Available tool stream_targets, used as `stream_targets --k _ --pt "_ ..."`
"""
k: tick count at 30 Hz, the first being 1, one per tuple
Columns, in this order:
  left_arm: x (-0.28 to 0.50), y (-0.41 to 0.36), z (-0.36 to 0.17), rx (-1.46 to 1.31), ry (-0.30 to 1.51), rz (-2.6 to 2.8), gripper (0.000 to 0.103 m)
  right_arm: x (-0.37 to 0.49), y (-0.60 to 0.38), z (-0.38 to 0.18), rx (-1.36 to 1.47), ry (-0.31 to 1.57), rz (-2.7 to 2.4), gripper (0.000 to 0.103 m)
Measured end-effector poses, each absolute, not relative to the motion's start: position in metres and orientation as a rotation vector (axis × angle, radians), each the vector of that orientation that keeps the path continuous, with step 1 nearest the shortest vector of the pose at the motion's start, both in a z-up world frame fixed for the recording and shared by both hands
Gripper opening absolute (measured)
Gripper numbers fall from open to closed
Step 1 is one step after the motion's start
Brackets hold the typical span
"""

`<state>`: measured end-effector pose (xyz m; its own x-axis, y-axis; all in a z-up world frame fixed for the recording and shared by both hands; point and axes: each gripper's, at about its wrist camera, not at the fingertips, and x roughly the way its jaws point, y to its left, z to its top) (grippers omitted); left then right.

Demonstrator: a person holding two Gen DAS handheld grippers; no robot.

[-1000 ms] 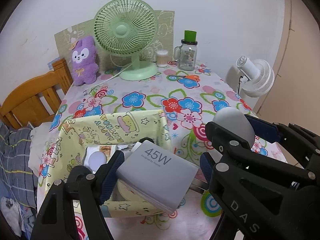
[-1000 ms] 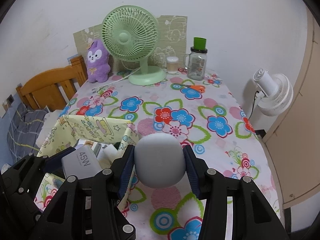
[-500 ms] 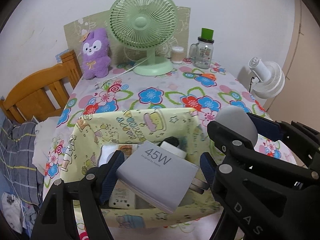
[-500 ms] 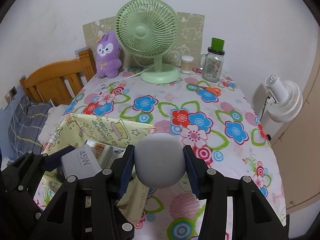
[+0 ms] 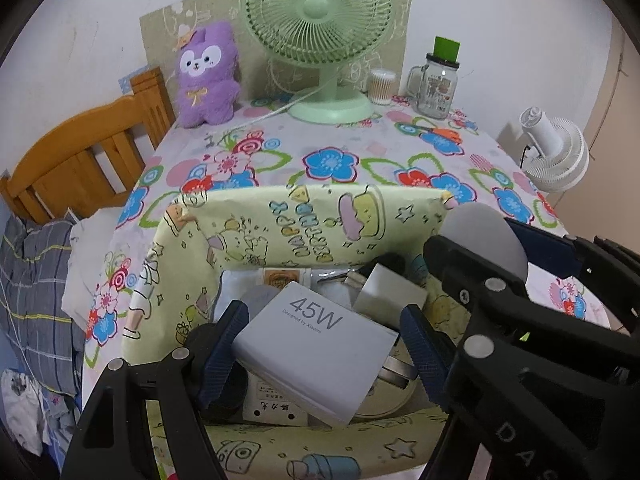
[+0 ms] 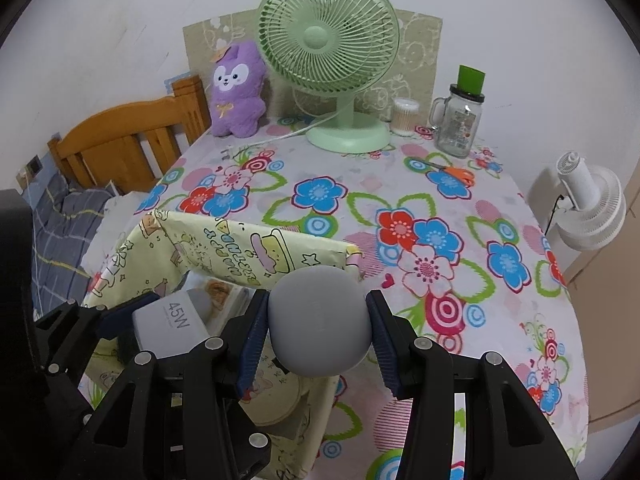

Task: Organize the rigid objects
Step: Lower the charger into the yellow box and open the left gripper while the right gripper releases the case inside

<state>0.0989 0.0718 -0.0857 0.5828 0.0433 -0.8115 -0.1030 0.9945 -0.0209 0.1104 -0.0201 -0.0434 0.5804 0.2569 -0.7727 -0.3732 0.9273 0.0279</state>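
Tabletop (image 6: 500,360): covered with a cloth full of big bright flowers.
Bed (image 5: 40,264): beside the tabletop, with a wooden end and a grey checked blanket.
Green fan (image 6: 328,40): stands at the back by the wall, with its cord running across the cloth.
White fan (image 6: 592,204): off the far side edge of the tabletop.
Yellow box (image 5: 312,220): a soft box with cartoon pictures, open on top, at the near corner of the tabletop. Inside are a white square plug block, a flat white card with writing, a round white thing and some small packets. They lie mixed together.
Purple bunny (image 5: 206,76): a soft toy sitting up against the wall next to the green fan.
Glass jar (image 6: 458,120): a mug with a handle and a green top, at the back, with a little tub of cotton sticks (image 6: 404,116) just beside it.
Left claw (image 5: 320,354): clenched on the charger (image 5: 316,348), a white block that says 45W, held tilted right over the open yellow box.
Right claw (image 6: 318,332): clenched on the grey ball (image 6: 318,320), a smooth round thing, held above the near corner of the box.
Scissors (image 6: 456,170): orange handles, lying flat near the jar.
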Motion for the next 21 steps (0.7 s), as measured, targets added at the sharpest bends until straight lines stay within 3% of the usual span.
stream_targets --k 10,14,21 --pt "0.105 0.08 -0.106 -0.082 1.003 0.047 0.08 0.118 -0.015 -0.048 -0.148 0.868 0.372 0.052" --pt "0.102 0.084 -0.094 -0.053 0.93 0.074 0.096 0.119 -0.006 -0.046 -0.174 0.861 0.381 0.052" --pt "0.103 0.104 -0.087 -0.065 0.894 0.107 0.101 0.124 0.015 -0.05 -0.167 0.875 0.444 0.052"
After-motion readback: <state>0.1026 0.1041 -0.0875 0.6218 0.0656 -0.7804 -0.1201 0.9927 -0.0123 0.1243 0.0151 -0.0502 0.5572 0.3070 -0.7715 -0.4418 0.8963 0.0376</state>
